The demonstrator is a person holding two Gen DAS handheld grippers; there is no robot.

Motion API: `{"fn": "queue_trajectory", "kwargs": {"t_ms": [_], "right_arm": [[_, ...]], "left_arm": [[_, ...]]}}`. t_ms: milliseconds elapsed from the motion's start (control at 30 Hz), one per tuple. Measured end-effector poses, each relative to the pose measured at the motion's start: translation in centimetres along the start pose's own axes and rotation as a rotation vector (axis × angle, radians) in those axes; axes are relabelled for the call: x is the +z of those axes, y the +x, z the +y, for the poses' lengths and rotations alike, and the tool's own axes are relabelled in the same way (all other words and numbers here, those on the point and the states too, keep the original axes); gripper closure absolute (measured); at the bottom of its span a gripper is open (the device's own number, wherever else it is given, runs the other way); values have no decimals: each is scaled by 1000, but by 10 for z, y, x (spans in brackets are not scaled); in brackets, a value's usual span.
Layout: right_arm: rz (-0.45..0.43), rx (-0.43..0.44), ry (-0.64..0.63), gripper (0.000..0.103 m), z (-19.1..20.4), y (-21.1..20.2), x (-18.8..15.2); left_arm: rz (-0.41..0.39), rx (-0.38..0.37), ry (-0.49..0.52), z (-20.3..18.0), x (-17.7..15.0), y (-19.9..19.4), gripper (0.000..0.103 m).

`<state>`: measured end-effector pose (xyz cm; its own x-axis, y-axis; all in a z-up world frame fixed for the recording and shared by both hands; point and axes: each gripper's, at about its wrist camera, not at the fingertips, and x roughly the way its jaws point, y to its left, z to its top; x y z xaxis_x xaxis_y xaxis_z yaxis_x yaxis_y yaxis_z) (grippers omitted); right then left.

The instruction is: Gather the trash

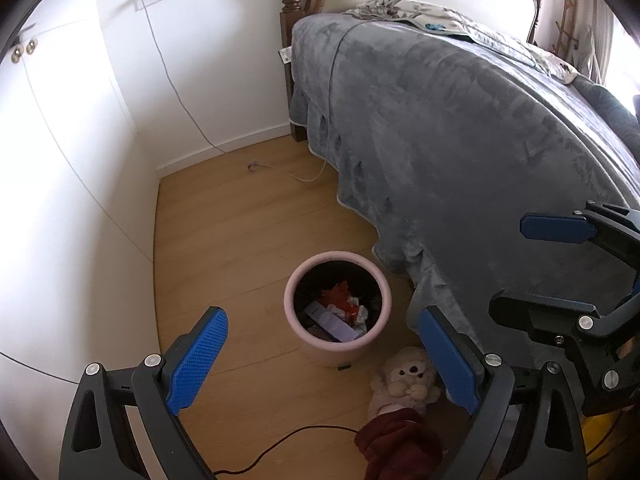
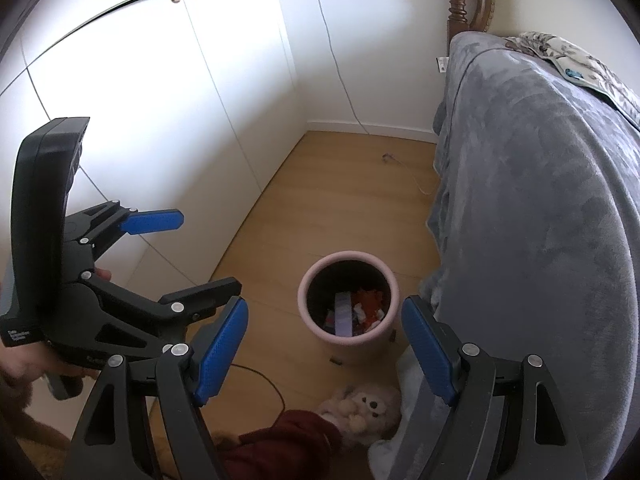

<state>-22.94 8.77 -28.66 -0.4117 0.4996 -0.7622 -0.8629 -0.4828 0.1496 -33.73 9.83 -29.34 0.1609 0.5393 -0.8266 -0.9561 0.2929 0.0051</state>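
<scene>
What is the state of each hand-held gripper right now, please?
Left hand-held gripper: open, holding nothing.
Right hand-held gripper: open, holding nothing.

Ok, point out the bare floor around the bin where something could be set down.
Bare floor lies between the white cabinets and the pink bin, running back to the wall. It is crowded between the bin and the blanket-draped bed: plush toy, dark red cloth, black cable.
</scene>
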Motion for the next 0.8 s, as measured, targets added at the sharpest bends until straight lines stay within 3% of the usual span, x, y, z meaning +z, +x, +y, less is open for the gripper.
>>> {"fn": "queue_trajectory", "kwargs": {"t_ms": [567,800], "right_arm": [[4,1,0,25,0,0,2],[5,5,-1,25,0,1,1]], "left_arm": [[12,-15,-8,-5,1,2,7],[-46,-15,-24,-2,2,-4,3]]}}
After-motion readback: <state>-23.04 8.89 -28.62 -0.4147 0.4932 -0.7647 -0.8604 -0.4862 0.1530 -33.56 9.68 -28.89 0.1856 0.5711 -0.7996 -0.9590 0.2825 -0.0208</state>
